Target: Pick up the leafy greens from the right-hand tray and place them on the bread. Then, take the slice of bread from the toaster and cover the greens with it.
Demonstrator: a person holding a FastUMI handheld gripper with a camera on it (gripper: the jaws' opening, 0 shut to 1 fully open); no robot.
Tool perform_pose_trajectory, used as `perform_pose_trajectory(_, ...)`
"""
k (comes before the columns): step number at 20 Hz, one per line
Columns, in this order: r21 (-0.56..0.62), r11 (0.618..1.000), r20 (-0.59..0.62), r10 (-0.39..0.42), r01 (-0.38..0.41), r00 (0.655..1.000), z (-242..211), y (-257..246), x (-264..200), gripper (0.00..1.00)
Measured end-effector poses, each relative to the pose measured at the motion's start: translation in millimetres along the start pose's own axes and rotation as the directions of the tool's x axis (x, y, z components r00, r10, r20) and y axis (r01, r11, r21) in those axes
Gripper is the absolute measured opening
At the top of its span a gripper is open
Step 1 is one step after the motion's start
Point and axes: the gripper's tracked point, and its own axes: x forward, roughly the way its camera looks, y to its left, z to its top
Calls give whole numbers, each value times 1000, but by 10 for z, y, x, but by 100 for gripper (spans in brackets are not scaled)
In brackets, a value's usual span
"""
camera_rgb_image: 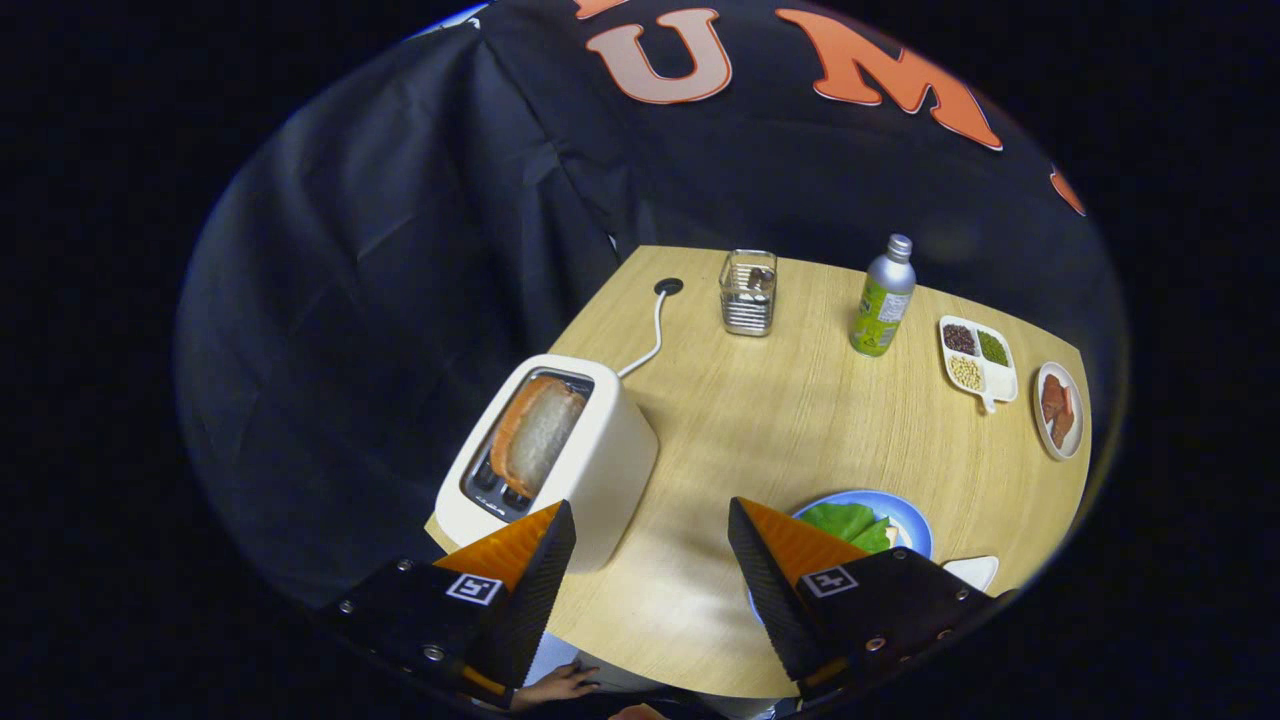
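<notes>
Your tongs hang wide open and empty above the tabletop. The leafy greens already lie on the blue plate just beyond the right finger, so the bread slice comes next. It stands upright in the toaster ahead of the left finger. Swing over, line the fingers across its flat faces, descend straight, and squeeze gently.

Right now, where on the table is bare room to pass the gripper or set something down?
Gripper open over bare wood. Widest free patch: table middle, bordered by toaster, glass holder, bottle and blue plate. Crowded beside divided tray and small plate.
</notes>
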Motion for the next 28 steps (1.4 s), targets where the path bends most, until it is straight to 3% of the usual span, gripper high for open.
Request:
perform_pose_trajectory(10,-77,997,-23,21,-22,1000,262,803,173,93)
perform_pose_trajectory(15,-72,997,-84,-27,21,996,238,881,484,93)
perform_pose_trajectory(21,-24,996,-137,-85,82,987,189,788,766,82)
perform_pose_trajectory(23,27,995,-161,-87,92,983,157,767,837,74)
perform_pose_trajectory(25,76,994,-177,-66,80,982,143,817,869,60)
perform_pose_trajectory(28,86,993,-155,-67,81,986,181,772,868,29)
